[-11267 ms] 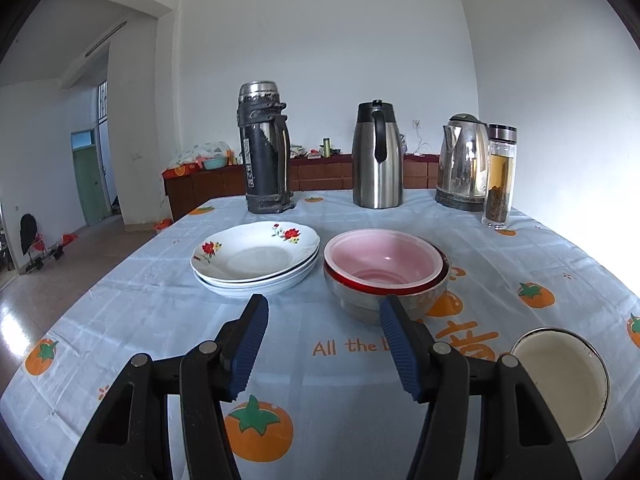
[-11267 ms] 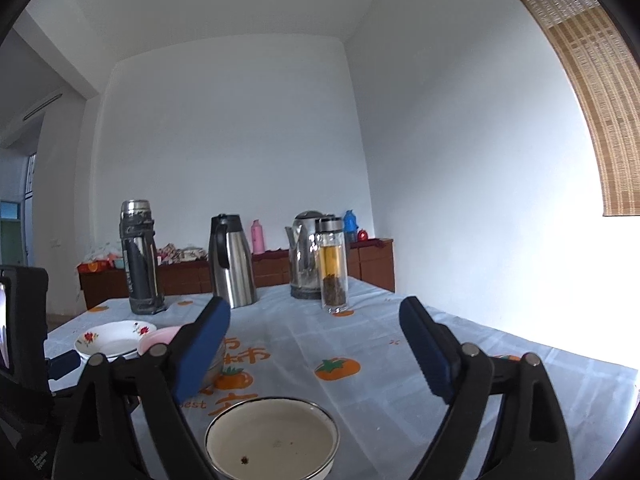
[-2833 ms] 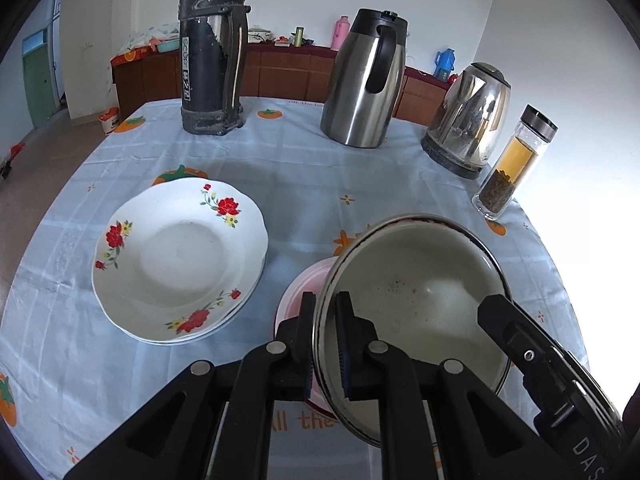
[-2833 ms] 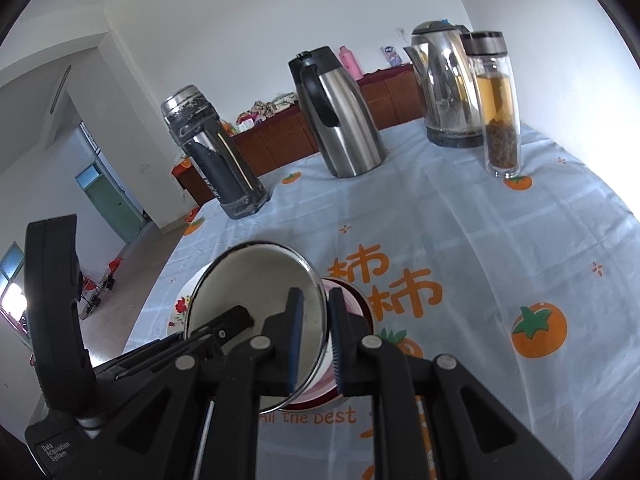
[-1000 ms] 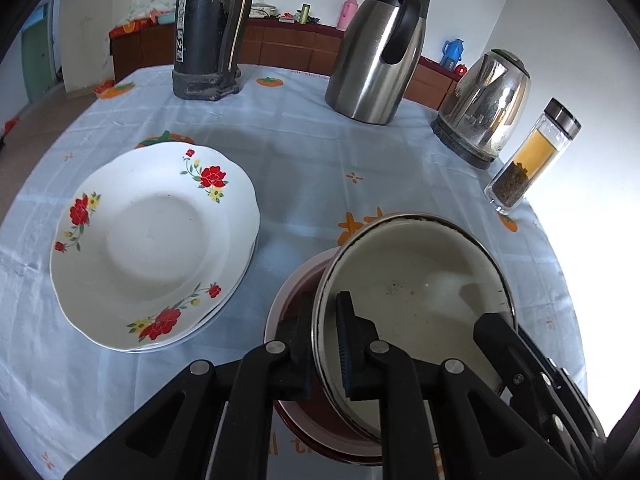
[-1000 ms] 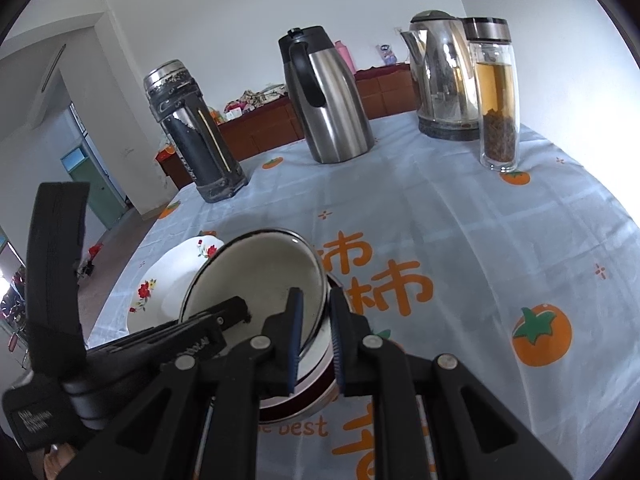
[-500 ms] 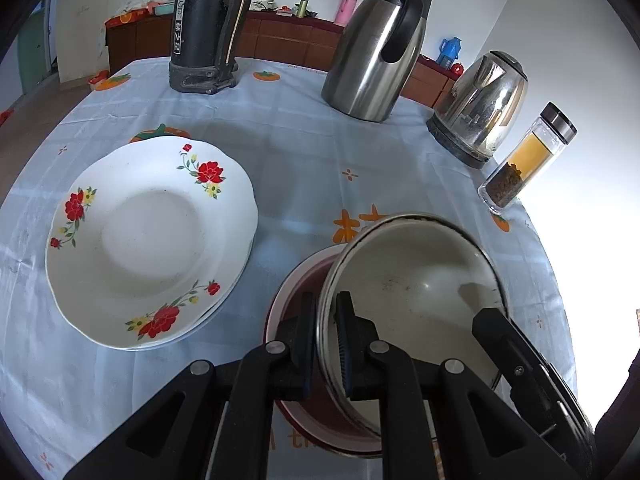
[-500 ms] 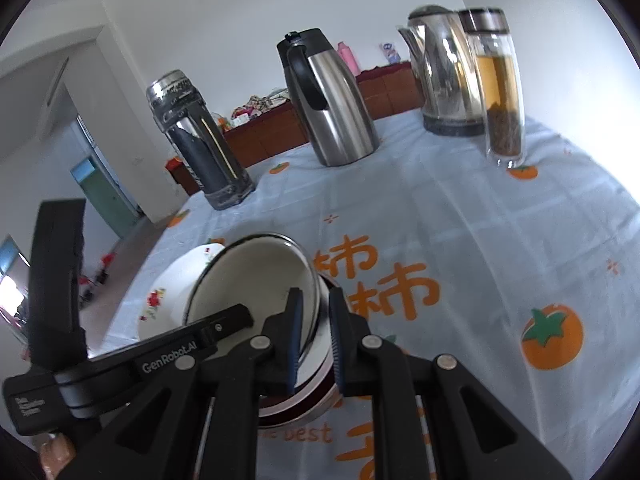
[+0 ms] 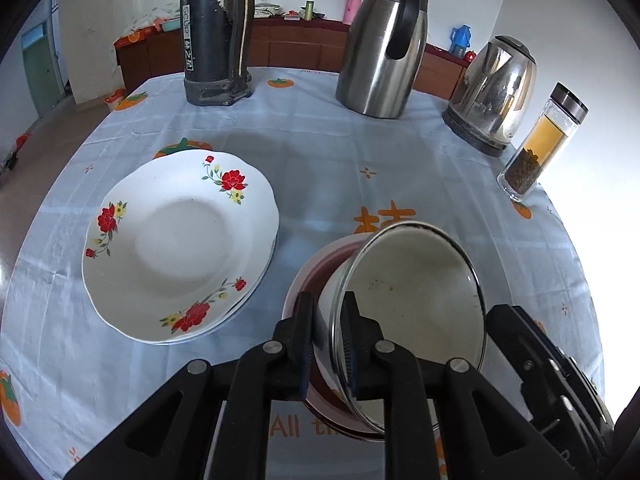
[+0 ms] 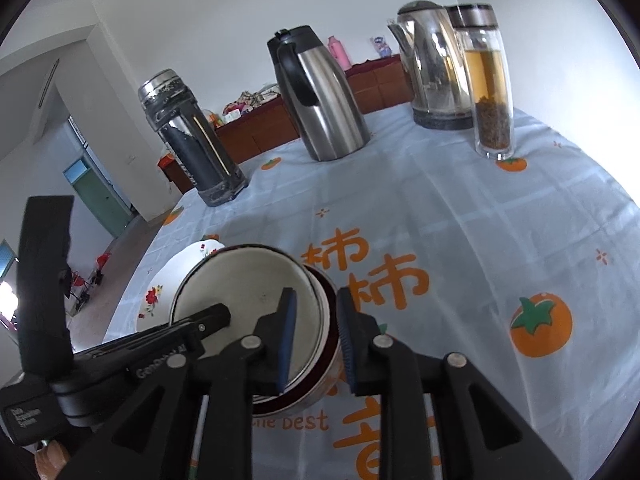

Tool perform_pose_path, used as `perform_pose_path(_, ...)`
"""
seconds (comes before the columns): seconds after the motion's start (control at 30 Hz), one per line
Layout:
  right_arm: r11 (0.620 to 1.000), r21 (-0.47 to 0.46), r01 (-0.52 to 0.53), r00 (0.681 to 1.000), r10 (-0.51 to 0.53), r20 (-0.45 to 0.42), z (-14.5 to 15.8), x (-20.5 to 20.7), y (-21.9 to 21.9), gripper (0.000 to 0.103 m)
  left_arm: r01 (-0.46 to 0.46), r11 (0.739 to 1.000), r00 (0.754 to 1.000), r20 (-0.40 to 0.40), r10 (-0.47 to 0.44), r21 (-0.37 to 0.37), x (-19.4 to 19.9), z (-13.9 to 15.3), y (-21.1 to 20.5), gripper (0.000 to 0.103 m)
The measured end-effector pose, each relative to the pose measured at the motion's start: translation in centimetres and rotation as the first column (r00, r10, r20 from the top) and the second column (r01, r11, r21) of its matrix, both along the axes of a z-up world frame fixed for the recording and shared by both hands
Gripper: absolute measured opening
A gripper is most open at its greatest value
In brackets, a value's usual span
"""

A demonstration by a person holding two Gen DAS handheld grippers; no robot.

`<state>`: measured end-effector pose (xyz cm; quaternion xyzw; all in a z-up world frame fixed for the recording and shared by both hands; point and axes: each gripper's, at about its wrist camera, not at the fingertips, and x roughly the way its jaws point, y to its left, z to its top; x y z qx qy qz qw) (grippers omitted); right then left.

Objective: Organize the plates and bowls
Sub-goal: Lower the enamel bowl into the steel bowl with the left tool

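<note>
1. Step in hand: releasing the enamel bowl (image 9: 416, 292) into the stacked bowls (image 9: 310, 276) near the surface's front edge, beside the plates (image 9: 176, 240).
2. Left claw (image 9: 328, 344) and right claw (image 10: 314, 346) have just been opening; the rim sits between slackened pads.
3. Next: spread wider, withdraw clear.

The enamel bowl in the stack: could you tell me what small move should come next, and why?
Probably open both tools a little wider, then draw them back off the rim. The enamel bowl already sits, tilted, in the pink bowl; the left tool and right tool have just been opening, with its rim between their pads.
</note>
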<state>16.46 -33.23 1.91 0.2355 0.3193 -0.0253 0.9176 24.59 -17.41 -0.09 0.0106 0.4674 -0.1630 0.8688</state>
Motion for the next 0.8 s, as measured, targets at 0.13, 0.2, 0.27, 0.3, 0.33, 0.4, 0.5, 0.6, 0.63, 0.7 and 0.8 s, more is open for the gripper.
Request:
perform_pose_path(0.13, 1.0, -0.004, 0.0, 1.0, 0.0, -0.006, -0.3, 0.1, 0.2, 0.022, 0.011, 1.0, 1.0, 0.006, -0.011, 0.027, -0.1, -0.1, -0.4, 0.017)
perform_pose_path(0.2, 1.0, -0.009, 0.002, 1.0, -0.003, -0.008, -0.3, 0.1, 0.2, 0.022, 0.013, 0.999, 1.0, 0.002, -0.013, 0.032, -0.2, 0.0, -0.4, 0.018)
perform_pose_path(0.27, 0.999, -0.031, 0.013, 1.0, -0.013, -0.011, -0.2, 0.2, 0.2, 0.022, 0.014, 1.0, 1.0, -0.012, -0.014, 0.02, -0.1, 0.1, -0.2, 0.019)
perform_pose_path(0.3, 0.999, -0.043, 0.019, 1.0, -0.02, -0.016, -0.2, 0.2, 0.3, 0.022, 0.015, 1.0, 1.0, -0.016, -0.015, 0.012, -0.1, 0.2, -0.1, 0.019)
perform_pose_path(0.33, 0.998, -0.052, 0.021, 0.999, -0.023, -0.024, -0.3, 0.3, 0.4, 0.022, 0.019, 1.0, 1.0, -0.018, -0.019, 0.006, -0.1, 0.3, 0.0, 0.02)
perform_pose_path(0.4, 0.998, -0.053, 0.013, 0.999, -0.015, -0.044, -0.9, 0.7, 0.4, 0.022, 0.031, 1.0, 0.999, -0.02, -0.031, 0.005, -0.1, 0.3, 0.0, 0.021)
perform_pose_path(0.5, 0.999, -0.045, 0.003, 0.998, -0.006, -0.066, -1.6, 1.1, 0.4, 0.022, 0.039, 0.999, 0.999, -0.022, -0.039, -0.012, 0.0, 0.4, 0.1, 0.023)
perform_pose_path(0.6, 0.999, -0.05, -0.004, 0.997, 0.0, -0.071, -1.8, 1.2, 0.6, 0.024, 0.056, 0.997, 0.998, -0.024, -0.057, -0.044, 0.0, 0.6, 0.2, 0.025)
perform_pose_path(0.63, 0.998, -0.06, -0.008, 0.997, 0.004, -0.077, -1.9, 1.3, 0.8, 0.026, 0.064, 0.996, 0.998, -0.018, -0.065, -0.057, -0.1, 0.8, 0.2, 0.025)
perform_pose_path(0.7, 0.998, -0.068, -0.009, 0.996, 0.003, -0.094, -2.3, 1.5, 0.9, 0.026, 0.078, 0.995, 0.997, 0.004, -0.078, -0.069, -0.3, 1.5, 0.4, 0.025)
perform_pose_path(0.8, 0.998, -0.069, -0.01, 0.993, 0.002, -0.119, -2.9, 1.8, 0.9, 0.03, 0.056, 0.996, 0.997, 0.047, -0.053, -0.066, -0.3, 2.6, 1.3, 0.025)
